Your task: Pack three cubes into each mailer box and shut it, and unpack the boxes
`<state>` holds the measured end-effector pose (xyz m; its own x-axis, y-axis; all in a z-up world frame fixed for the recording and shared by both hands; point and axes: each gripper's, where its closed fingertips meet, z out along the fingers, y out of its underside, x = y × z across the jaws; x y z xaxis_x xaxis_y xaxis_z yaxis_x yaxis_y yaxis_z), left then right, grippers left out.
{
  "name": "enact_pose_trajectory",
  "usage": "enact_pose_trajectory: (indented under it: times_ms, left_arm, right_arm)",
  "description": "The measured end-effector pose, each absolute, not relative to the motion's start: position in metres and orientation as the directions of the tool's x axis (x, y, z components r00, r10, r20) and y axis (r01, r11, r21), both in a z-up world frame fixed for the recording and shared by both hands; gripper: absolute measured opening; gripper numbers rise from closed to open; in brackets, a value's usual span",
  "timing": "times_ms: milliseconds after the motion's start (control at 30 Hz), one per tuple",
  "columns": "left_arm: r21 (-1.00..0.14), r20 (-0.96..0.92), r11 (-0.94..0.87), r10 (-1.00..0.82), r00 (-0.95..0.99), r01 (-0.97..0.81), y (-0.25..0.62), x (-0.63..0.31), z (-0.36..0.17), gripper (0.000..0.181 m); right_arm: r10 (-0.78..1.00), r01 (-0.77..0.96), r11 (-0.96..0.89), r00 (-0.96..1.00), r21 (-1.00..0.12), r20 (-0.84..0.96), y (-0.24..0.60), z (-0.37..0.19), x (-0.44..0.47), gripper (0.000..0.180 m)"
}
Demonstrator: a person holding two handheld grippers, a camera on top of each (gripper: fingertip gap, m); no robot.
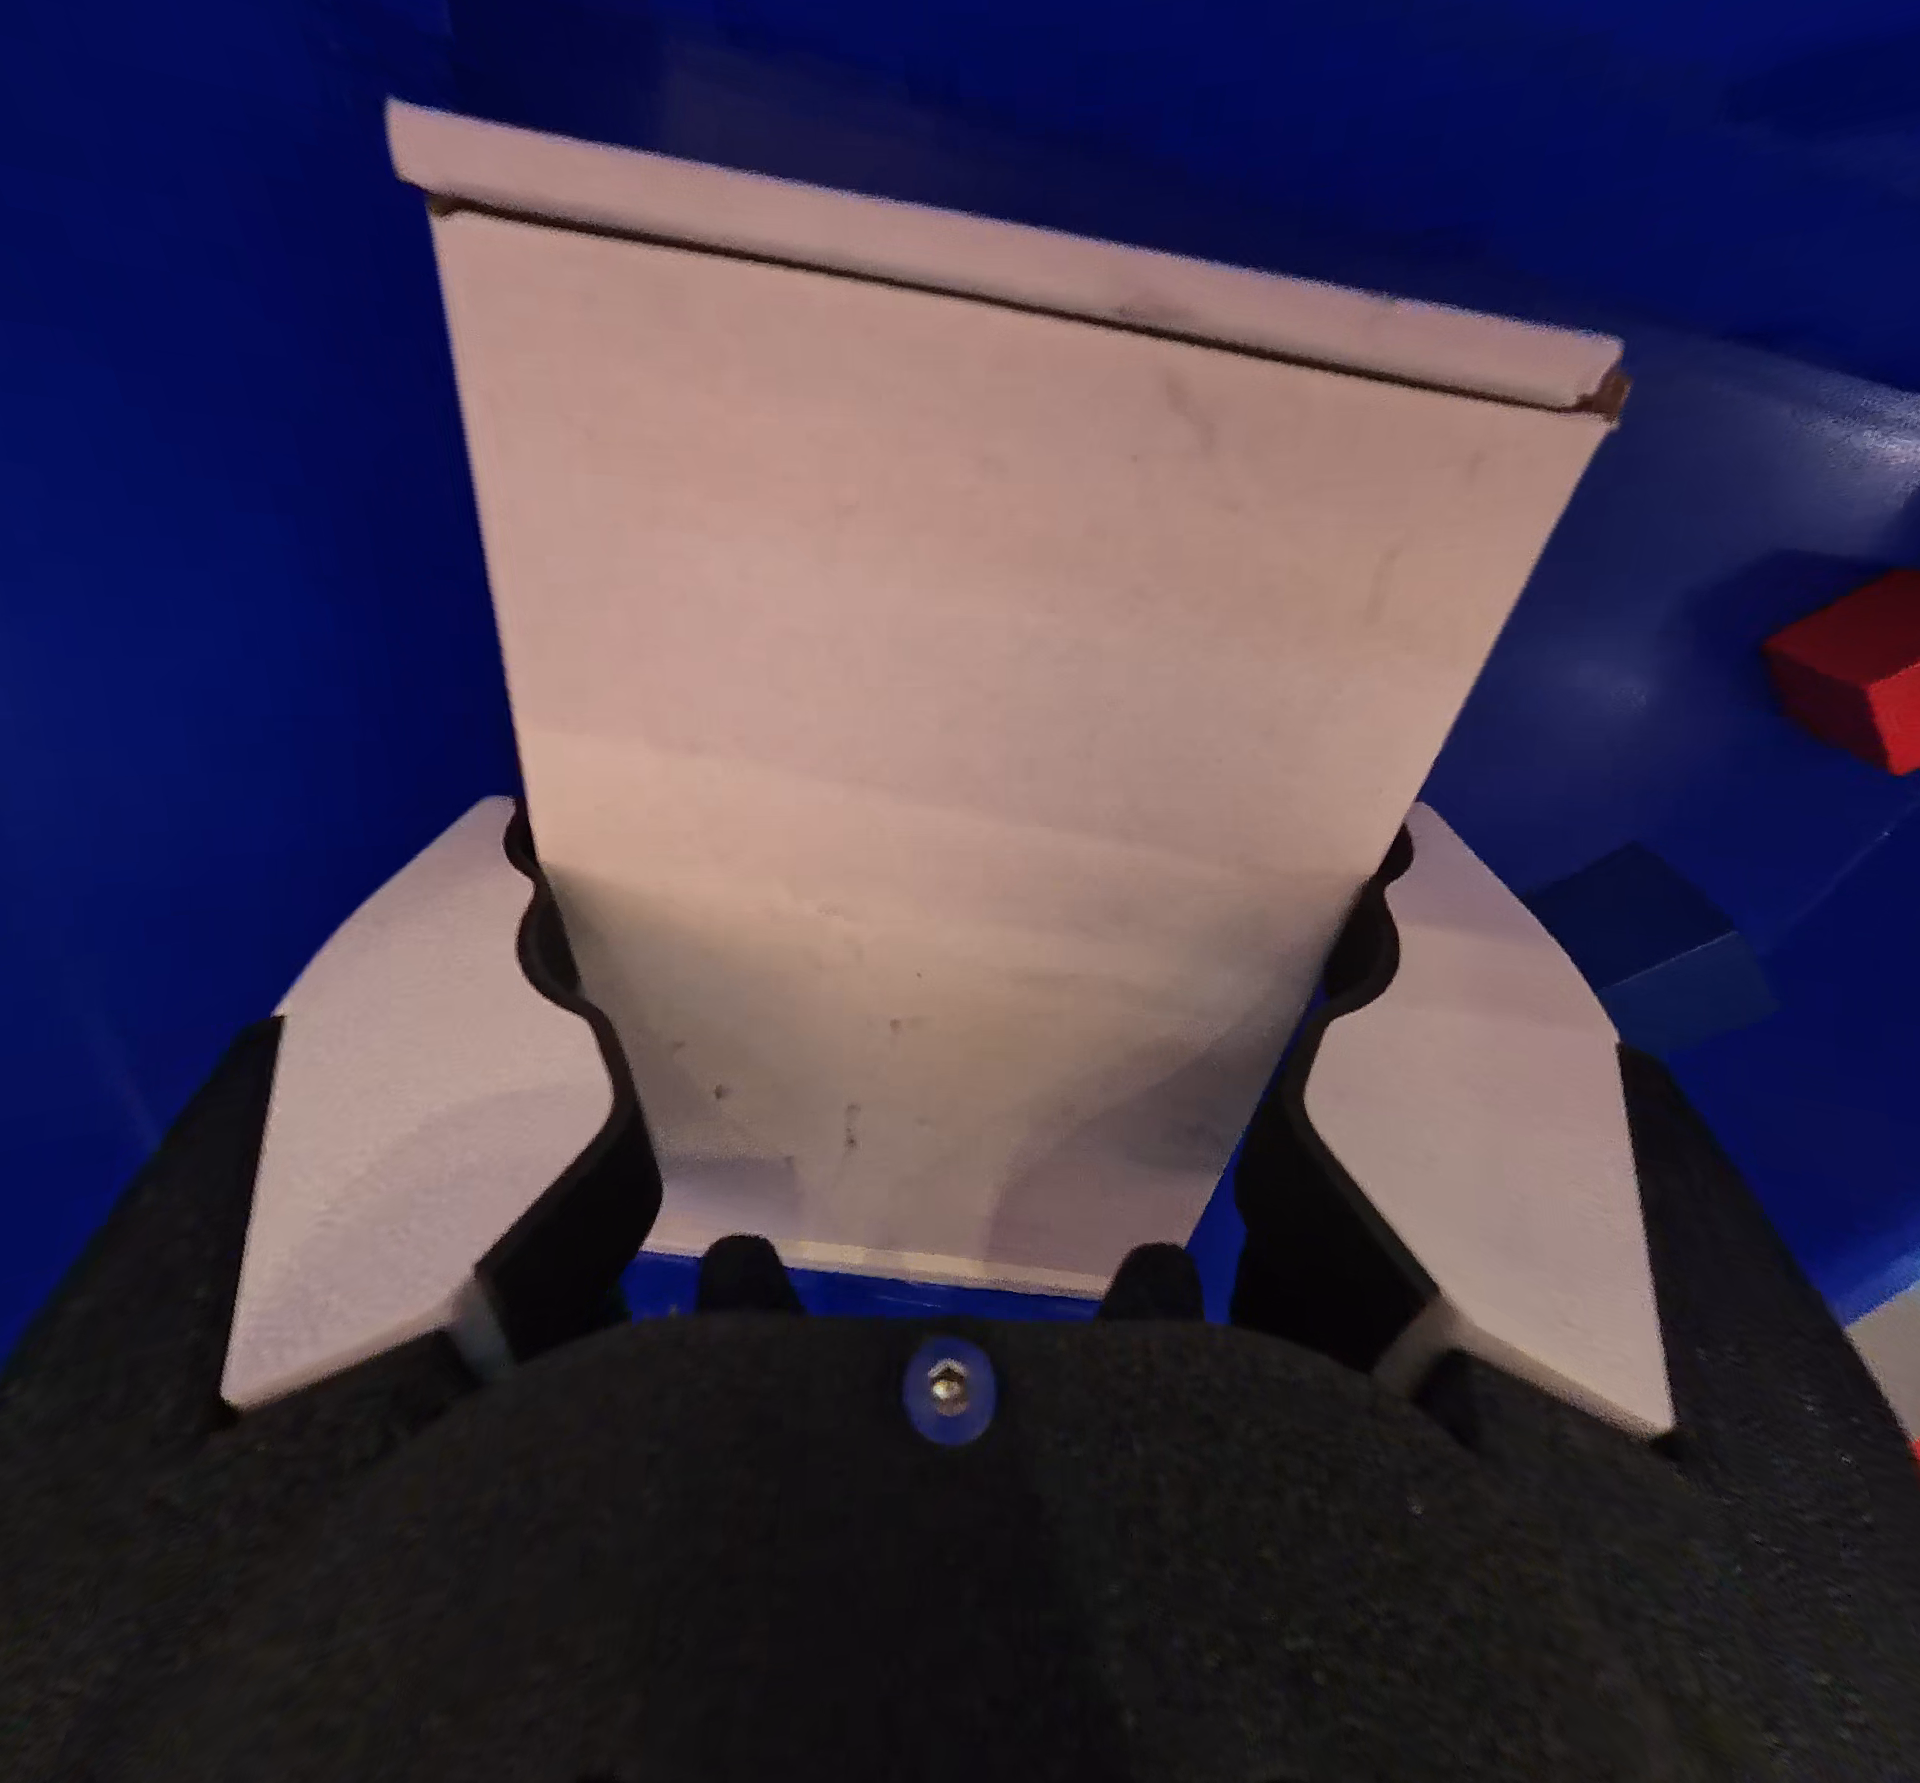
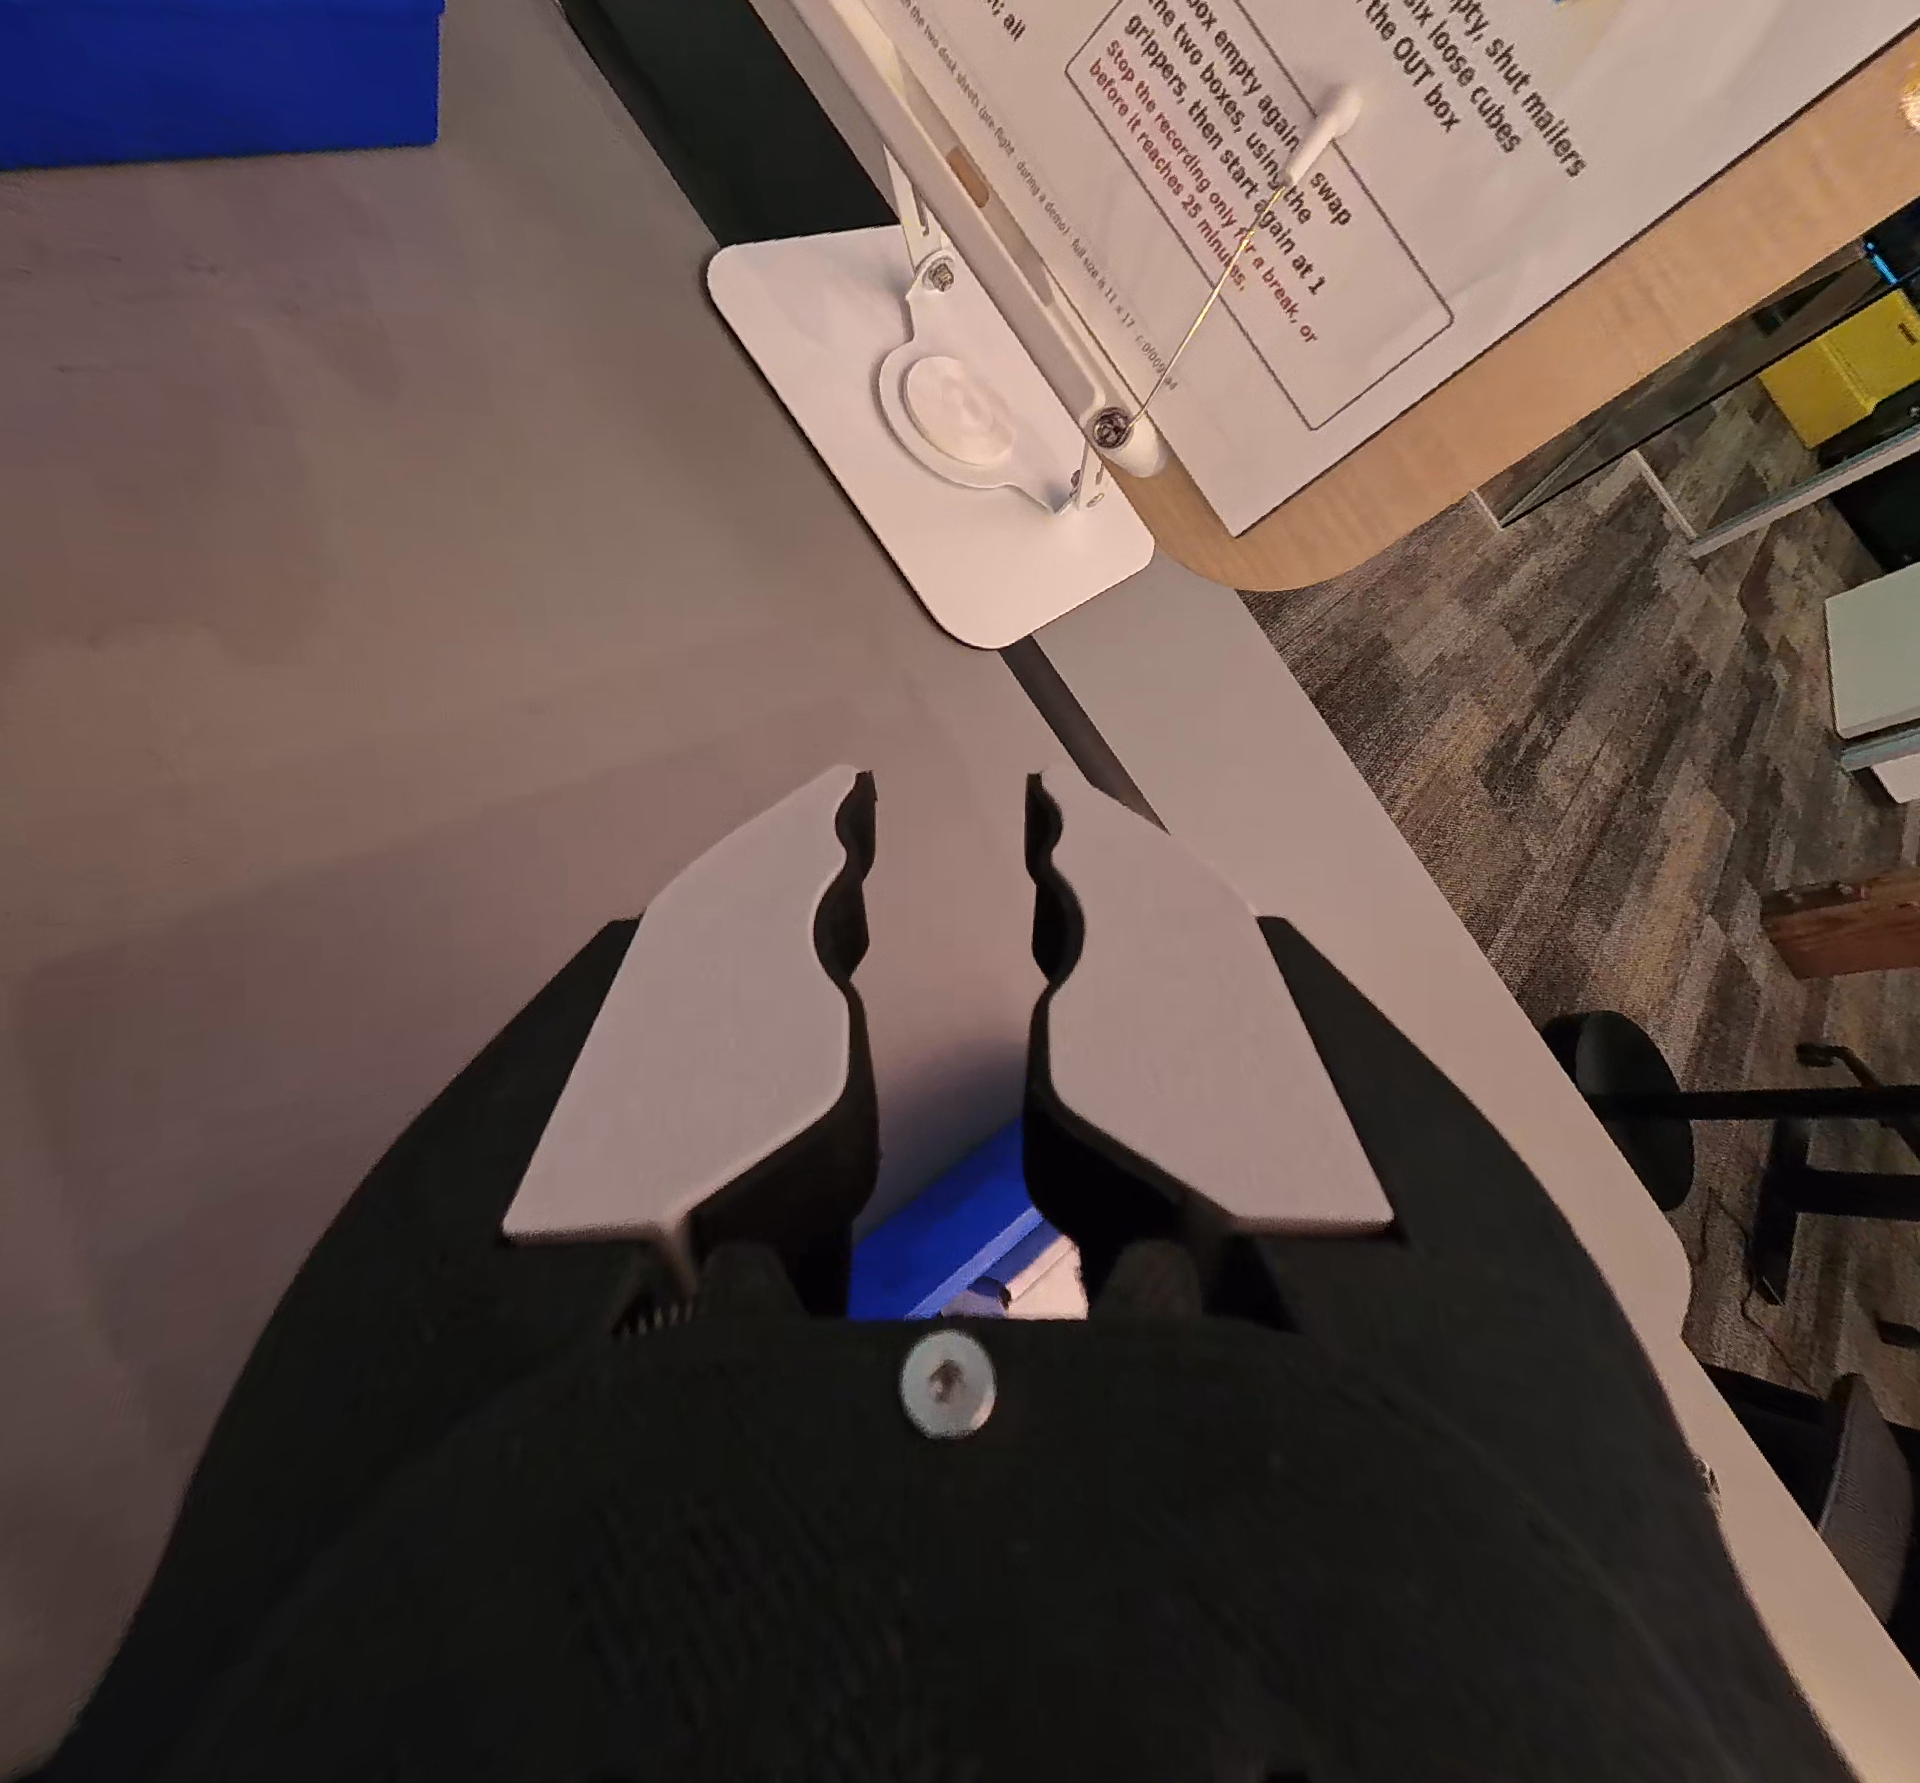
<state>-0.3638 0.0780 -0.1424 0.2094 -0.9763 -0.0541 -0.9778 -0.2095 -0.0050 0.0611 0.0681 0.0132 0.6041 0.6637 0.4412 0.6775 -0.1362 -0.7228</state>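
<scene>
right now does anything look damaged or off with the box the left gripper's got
Only minor wear. The white mailer box, held shut between the left gripper's fingers inside the blue bin, has a frayed far right corner showing brown cardboard, plus faint scuffs and smudges on its face. A red cube lies loose to the right.

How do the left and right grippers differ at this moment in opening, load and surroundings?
The left gripper is spread wide, its jaws against both sides of a shut white cardboard mailer box; the right gripper shows a narrow gap with nothing in it. The left is inside a blue bin near a red cube; the right is over a grey tabletop. Both share white fingers on black bodies.
</scene>
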Motion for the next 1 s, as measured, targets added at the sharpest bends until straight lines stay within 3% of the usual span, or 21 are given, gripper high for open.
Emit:
enact_pose_trajectory:
  times_ms: [633,1000]
  left_arm:
    - [0.086,-0.122,-0.225,-0.969,0.214,-0.971,0.073,-0.373,-0.113,0.135]
    - [0.109,-0.206,-0.220,-0.959,0.195,-0.969,0.074,-0.367,-0.058,0.134]
  right_arm:
    - [0.672,0.705,-0.136,0.582,-0.697,0.458,0.068,0.009,0.063,0.028]
    - [0.666,0.696,-0.132,0.590,-0.706,0.456,0.065,0.017,0.070,0.028]
